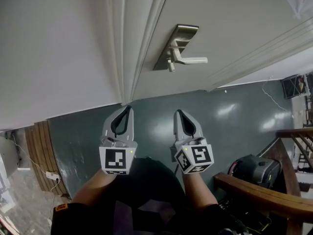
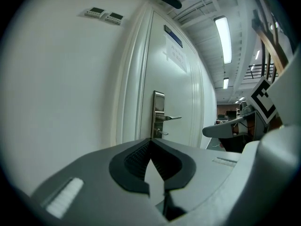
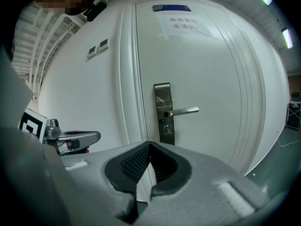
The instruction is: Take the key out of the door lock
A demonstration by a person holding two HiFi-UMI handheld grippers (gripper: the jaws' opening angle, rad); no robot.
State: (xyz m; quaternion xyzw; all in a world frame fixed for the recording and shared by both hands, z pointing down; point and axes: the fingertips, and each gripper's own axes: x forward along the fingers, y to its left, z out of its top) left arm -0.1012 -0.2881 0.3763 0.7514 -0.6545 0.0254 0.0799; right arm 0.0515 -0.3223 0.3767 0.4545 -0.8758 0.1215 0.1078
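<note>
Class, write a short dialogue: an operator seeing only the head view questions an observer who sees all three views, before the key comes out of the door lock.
Operator: I see the handle. Is anything posted higher on the door?
Observer: Yes. The right gripper view shows a paper notice under a blue plate.
Operator: Anything left of the door?
Observer: Two small panels on the wall, seen in both gripper views.

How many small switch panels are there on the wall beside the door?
2. Both are high on the white wall, left of the door, side by side: one panel farther from the door, the other panel nearer it. None seems hidden.
</note>
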